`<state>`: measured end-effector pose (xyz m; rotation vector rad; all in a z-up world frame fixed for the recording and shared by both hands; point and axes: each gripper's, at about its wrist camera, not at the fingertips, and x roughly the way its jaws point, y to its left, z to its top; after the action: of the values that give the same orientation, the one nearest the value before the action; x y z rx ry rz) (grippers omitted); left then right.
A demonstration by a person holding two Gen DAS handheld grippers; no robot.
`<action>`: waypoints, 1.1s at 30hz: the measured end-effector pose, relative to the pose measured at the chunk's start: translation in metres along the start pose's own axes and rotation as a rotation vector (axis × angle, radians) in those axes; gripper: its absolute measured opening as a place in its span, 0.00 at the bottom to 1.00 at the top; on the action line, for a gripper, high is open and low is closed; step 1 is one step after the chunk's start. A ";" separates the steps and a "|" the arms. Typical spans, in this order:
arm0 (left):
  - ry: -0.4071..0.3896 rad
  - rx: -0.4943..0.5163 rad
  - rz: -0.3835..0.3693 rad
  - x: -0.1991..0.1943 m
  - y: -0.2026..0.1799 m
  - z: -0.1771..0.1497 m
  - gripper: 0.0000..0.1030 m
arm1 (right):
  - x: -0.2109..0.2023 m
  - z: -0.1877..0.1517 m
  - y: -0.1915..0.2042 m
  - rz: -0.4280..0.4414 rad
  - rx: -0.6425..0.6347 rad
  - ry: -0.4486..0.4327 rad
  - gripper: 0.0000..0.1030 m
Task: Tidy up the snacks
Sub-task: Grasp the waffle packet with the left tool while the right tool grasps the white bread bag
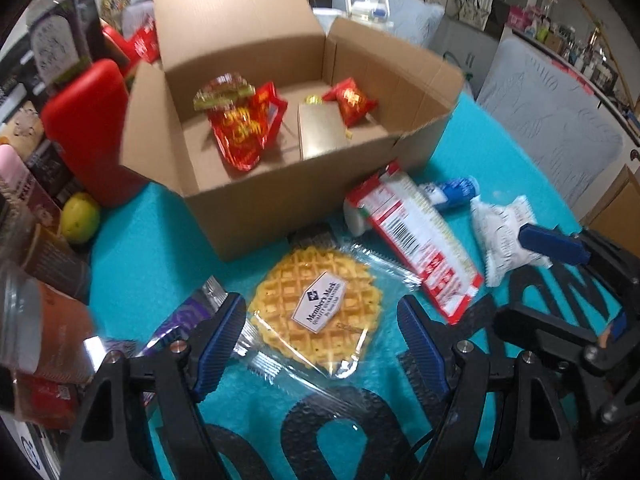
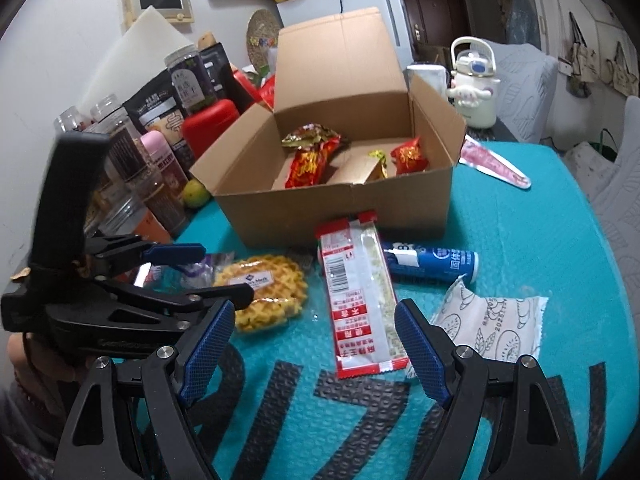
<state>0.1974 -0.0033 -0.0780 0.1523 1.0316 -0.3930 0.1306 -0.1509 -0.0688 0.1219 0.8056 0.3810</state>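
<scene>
Both grippers stand open and empty. Left gripper (image 1: 320,344) has its blue ribbed pads spread either side of the wrapped waffle (image 1: 316,308), which lies flat on the teal mat (image 1: 132,280) at the 6 o'clock side of the open cardboard box (image 1: 280,200). Right gripper (image 2: 314,350) has its jaws apart over the lower end of the long red-and-white snack packet (image 2: 360,296), with the white printed pouch (image 2: 492,328) at its 3 o'clock and the blue tube (image 2: 432,264) beyond at 1 o'clock. Inside the box already sit a red foil bag (image 1: 244,128), a smaller red sachet (image 1: 352,100) and a tan carton (image 1: 320,130). Assessment: the waffle is judged light but brittle, and its clear film is slick and loose, so a hard squeeze across the disc risks cracking it; a gentle hold at the crimped seam or across the edge is advised. The long packet appears thin and floppy; taken mid-length it should sag least. A purple wrapper (image 1: 180,320) lies partly under the left finger at 9 o'clock of the waffle and could be caught by mistake.
</scene>
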 end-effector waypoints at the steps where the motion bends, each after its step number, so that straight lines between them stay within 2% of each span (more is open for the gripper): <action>1: 0.012 0.004 -0.001 0.005 0.001 0.001 0.76 | 0.002 0.001 -0.001 0.003 0.001 0.003 0.81; 11: 0.103 0.086 -0.059 0.036 -0.003 0.010 0.76 | 0.014 0.004 -0.020 -0.008 0.034 0.032 0.81; 16: 0.219 0.166 -0.039 0.062 -0.016 0.000 0.90 | 0.014 0.002 -0.029 -0.018 0.040 0.040 0.81; 21: 0.185 0.133 -0.040 0.066 -0.019 0.001 0.95 | 0.007 -0.001 -0.035 -0.059 0.044 0.028 0.81; 24: 0.158 0.114 -0.025 0.068 -0.023 0.003 0.95 | 0.000 -0.002 -0.039 -0.140 0.032 0.008 0.81; 26: 0.135 0.102 -0.023 0.070 -0.024 0.006 0.91 | -0.004 -0.003 -0.043 -0.182 0.029 0.000 0.81; 27: 0.115 0.090 -0.023 0.067 -0.025 0.005 0.83 | -0.007 -0.004 -0.046 -0.210 0.032 -0.003 0.81; 28: 0.109 0.081 -0.015 0.063 -0.026 0.003 0.81 | -0.008 -0.005 -0.048 -0.234 0.036 -0.003 0.81; 29: 0.107 0.074 -0.008 0.062 -0.027 0.002 0.80 | -0.008 -0.005 -0.051 -0.257 0.042 0.000 0.84; 31: 0.100 0.061 0.004 0.060 -0.030 0.001 0.79 | -0.009 -0.008 -0.057 -0.298 0.063 0.000 0.97; 33: 0.094 0.043 0.002 0.054 -0.032 -0.004 0.78 | -0.009 -0.011 -0.063 -0.325 0.092 -0.011 0.99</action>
<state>0.2057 -0.0451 -0.1244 0.2124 1.1157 -0.4092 0.1354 -0.2127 -0.0860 0.0771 0.8163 0.0363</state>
